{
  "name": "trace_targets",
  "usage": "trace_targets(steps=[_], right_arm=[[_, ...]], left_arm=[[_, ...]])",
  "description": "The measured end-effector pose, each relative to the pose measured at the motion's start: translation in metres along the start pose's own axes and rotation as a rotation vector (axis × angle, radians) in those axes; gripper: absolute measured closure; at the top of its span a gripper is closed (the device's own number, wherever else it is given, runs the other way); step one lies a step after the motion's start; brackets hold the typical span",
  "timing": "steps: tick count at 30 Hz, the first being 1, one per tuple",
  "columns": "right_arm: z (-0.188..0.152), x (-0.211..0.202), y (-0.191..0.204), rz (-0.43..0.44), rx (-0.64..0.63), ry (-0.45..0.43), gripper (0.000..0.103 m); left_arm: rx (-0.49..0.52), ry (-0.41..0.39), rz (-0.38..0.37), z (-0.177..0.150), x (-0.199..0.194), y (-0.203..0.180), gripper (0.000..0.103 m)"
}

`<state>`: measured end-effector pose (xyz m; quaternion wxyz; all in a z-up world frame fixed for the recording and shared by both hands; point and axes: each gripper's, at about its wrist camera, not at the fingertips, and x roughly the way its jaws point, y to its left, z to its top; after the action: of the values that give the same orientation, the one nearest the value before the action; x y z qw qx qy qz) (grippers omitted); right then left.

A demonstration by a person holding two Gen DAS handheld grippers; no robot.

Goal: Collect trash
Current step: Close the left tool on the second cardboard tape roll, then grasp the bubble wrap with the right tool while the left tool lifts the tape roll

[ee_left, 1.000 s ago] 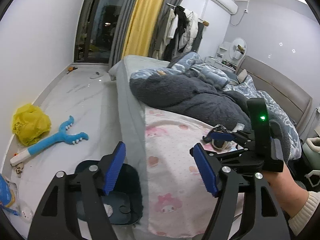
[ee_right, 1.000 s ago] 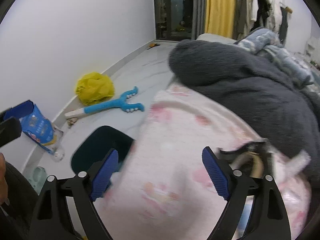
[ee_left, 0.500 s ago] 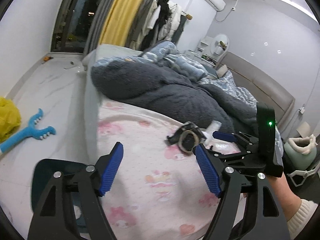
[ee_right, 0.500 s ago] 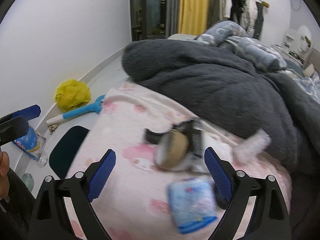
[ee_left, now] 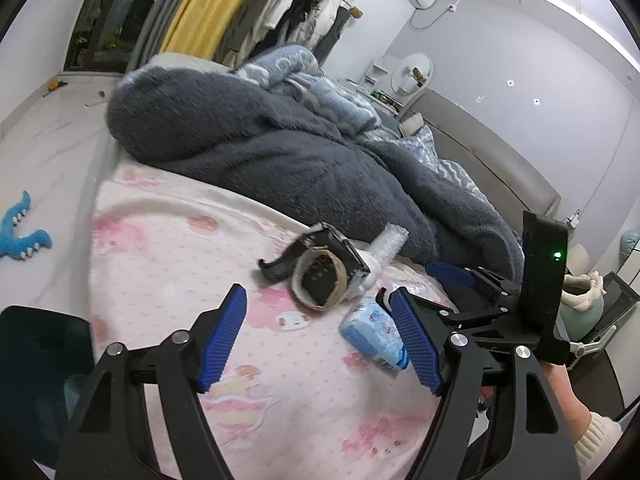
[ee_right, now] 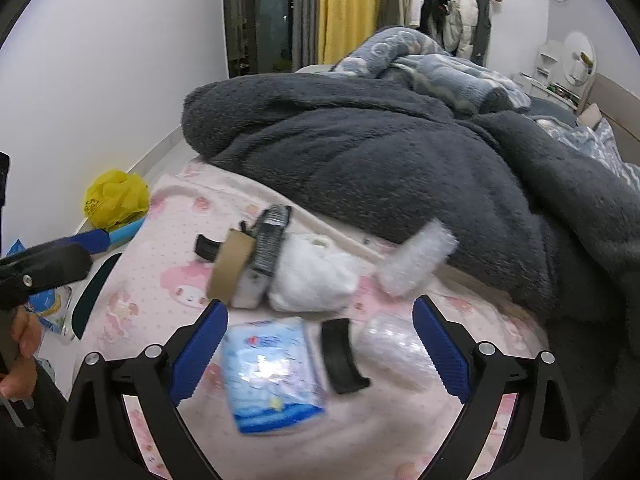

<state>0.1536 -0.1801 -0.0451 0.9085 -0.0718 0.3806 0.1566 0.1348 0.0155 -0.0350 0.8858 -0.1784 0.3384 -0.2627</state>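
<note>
A small heap of trash lies on the pink printed sheet [ee_right: 160,280]. It holds a cardboard tape roll [ee_right: 232,268] in a black dispenser [ee_right: 272,236], a white crumpled wad [ee_right: 312,276], bubble wrap [ee_right: 416,260], a blue tissue pack [ee_right: 272,376], a black curved piece [ee_right: 340,356] and clear plastic [ee_right: 396,348]. My right gripper [ee_right: 320,354] hovers over the tissue pack, black piece and plastic. Its jaws are opening and touch nothing. My left gripper [ee_left: 320,340] is open just short of the tape roll [ee_left: 320,276] and tissue pack [ee_left: 374,334], gripping nothing.
A dark grey fleece blanket [ee_right: 380,152] is piled right behind the heap. On the floor to the left are a dark bin [ee_left: 40,360], a yellow bag [ee_right: 114,196] and a blue toy [ee_left: 16,236]. A person's hand and cuff [ee_left: 592,436] hold the right gripper.
Both views swung from the floor and bed edge onto the bed. The trash heap came into view and now lies close in front of both grippers.
</note>
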Motion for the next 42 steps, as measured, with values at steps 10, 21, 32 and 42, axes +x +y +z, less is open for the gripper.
trace_targets(steps=[10,21,32,42], right_arm=[[-0.013,-0.001,-0.029,0.006,0.058,0.001,0.007],[-0.026,0.003,-0.063,0.037,0.173,0.008,0.007],[-0.033,0.010,-0.083,0.085,0.294,0.017,0.007],[-0.030,0.017,-0.083,0.085,0.362,0.013,0.007]], left_arm=[[-0.048,0.064,-0.059,0.001,0.049,-0.003,0.027],[-0.124,0.101,-0.057,0.002,0.080,0.010,0.028],[-0.133,0.110,-0.106,0.004,0.085,0.017,0.044],[-0.062,0.060,-0.077,0.012,0.068,0.005,0.055]])
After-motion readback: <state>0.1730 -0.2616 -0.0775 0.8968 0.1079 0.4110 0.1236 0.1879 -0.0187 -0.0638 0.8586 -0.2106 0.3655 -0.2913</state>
